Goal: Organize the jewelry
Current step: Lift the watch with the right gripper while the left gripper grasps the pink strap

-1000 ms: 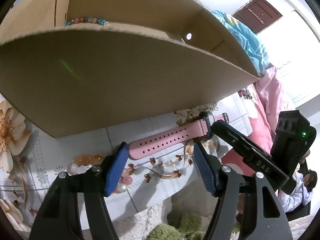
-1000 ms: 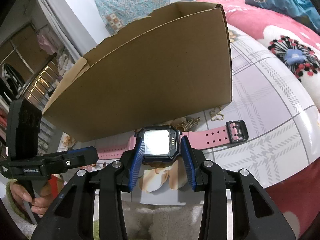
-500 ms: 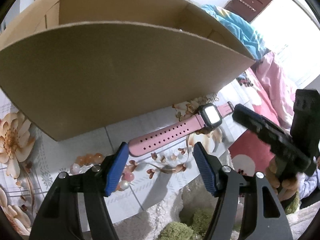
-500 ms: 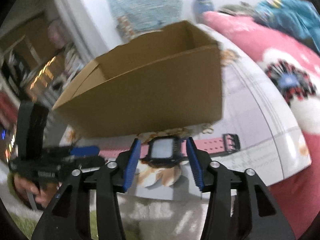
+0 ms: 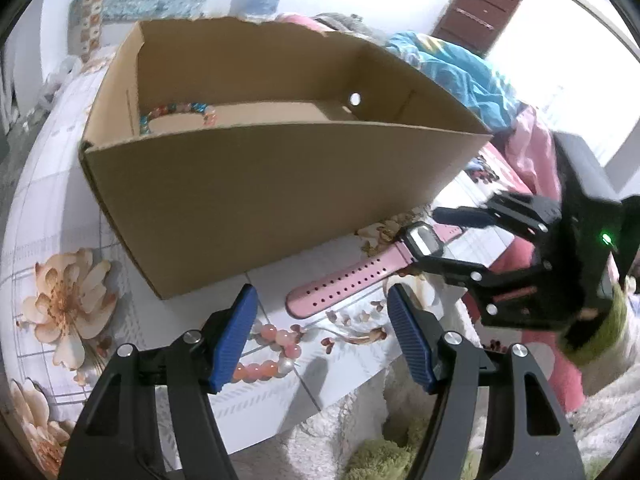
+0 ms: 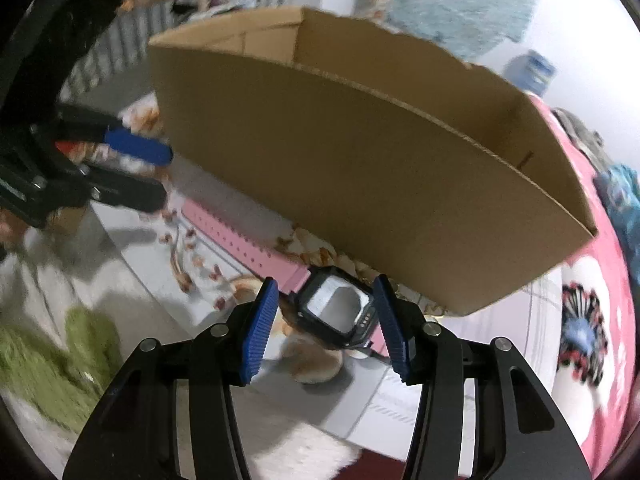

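Observation:
A pink-strapped watch with a black face [image 5: 360, 272] lies on the floral table in front of a cardboard box [image 5: 260, 184]. My right gripper [image 6: 326, 322] is open, its blue pads on either side of the watch face [image 6: 334, 312] with gaps on both sides. In the left wrist view it [image 5: 436, 236] straddles the watch face. My left gripper [image 5: 320, 332] is open and empty, low over a pink bead bracelet [image 5: 268, 348] at the table's front edge. A multicoloured bead bracelet [image 5: 176, 114] lies inside the box.
The box [image 6: 360, 168] stands just behind the watch and fills the table's middle. The table [image 5: 56, 208] ends close in front of both grippers. A green and white fluffy rug [image 6: 60, 360] lies below. Pink bedding [image 6: 592, 320] is to the right.
Both grippers rose and pulled back, so the box's inside now shows. My right gripper turned to the right and opened wider around the watch face. The watch stayed on the table.

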### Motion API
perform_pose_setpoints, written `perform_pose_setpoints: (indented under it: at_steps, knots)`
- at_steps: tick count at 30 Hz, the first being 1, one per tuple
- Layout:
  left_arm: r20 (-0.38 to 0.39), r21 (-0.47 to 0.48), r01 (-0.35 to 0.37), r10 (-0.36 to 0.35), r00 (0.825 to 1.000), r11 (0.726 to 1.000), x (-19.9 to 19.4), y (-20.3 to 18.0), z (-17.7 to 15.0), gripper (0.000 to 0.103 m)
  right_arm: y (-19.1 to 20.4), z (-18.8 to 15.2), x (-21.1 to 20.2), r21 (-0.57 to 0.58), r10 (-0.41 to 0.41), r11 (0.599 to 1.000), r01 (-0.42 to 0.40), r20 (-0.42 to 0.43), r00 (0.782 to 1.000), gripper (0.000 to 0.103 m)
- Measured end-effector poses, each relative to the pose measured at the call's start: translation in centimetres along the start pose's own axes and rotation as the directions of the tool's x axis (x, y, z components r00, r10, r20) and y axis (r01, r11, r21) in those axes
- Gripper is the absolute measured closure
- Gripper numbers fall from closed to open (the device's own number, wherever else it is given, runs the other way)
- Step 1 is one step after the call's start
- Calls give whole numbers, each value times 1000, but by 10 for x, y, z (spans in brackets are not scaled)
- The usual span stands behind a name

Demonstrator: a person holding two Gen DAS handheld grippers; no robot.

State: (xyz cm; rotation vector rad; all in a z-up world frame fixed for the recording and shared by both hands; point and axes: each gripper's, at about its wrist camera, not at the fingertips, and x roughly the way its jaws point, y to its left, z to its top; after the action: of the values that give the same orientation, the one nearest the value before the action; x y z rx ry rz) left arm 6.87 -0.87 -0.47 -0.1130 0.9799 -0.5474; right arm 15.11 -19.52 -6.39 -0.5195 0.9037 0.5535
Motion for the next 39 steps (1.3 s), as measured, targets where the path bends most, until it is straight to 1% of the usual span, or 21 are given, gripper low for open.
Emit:
perform_pose_setpoints:
  at_steps: [3,7,8,10,13,14,17,22,23,24,25,26,29,30,31,32,35,39]
  knots:
    - [8,55,-1,0,1000,998,0,-10,-1,38,-5,1,7,-43,43,998,-45,-47,998,55]
    - [14,165,-23,21,1000,986,7,-32,-3,38,-10,2,9,-82,72,994,-77,-64,995,55]
    - [15,185,-29,27,1000,982,9,-36,-4,38,-12,2,9,-78,78,993,-83,-64,995,59]
    - [14,244,-53,51,999,968,16,-46,-4,38,-20,0,7,-66,107,992,-111,-64,992,63]
    - [27,348,-108,105,994,931,27,-63,-6,38,-30,-2,7,-39,162,986,-164,-55,985,65]
    - [33,379,-121,117,993,917,30,-69,-7,38,-33,-2,6,-38,170,984,-172,-53,984,69]
    - [27,426,-126,126,992,896,39,-77,-8,38,-40,0,7,-35,194,980,-196,-50,980,71]
    - [7,434,-122,132,991,892,48,-79,-6,41,-46,2,5,-81,188,978,-192,-57,980,70]
    - [5,434,-121,132,991,893,49,-79,-6,41,-44,0,4,-100,179,978,-185,-59,982,66]
    - [4,433,-119,130,991,894,49,-79,-6,41,-34,2,4,-121,165,978,-171,-59,985,62]
    - [3,432,-116,127,992,894,49,-79,-5,41,-25,-4,0,-140,152,977,-159,-55,987,54]
    - [2,430,-116,128,992,895,50,-79,-5,41,-22,-5,0,-167,137,975,-144,-55,989,50]
    - [-5,421,-114,127,992,900,50,-78,-5,41,-19,-8,8,-200,121,971,-134,-75,990,49]
    - [-5,419,-114,128,992,901,51,-78,-6,41,-20,-9,11,-197,131,970,-144,-81,988,49]
    - [-6,416,-112,126,992,902,51,-77,-5,41,-24,-8,12,-175,151,971,-164,-85,985,50]
    - [-6,415,-110,124,992,903,50,-76,-4,41,-25,-7,14,-161,162,971,-174,-87,983,54]
    - [3,417,-114,124,992,902,49,-75,-4,41,-34,-6,14,-137,203,967,-214,-84,976,55]
    - [6,427,-131,142,990,895,52,-76,-3,45,-52,-6,13,-102,262,957,-270,-83,961,55]
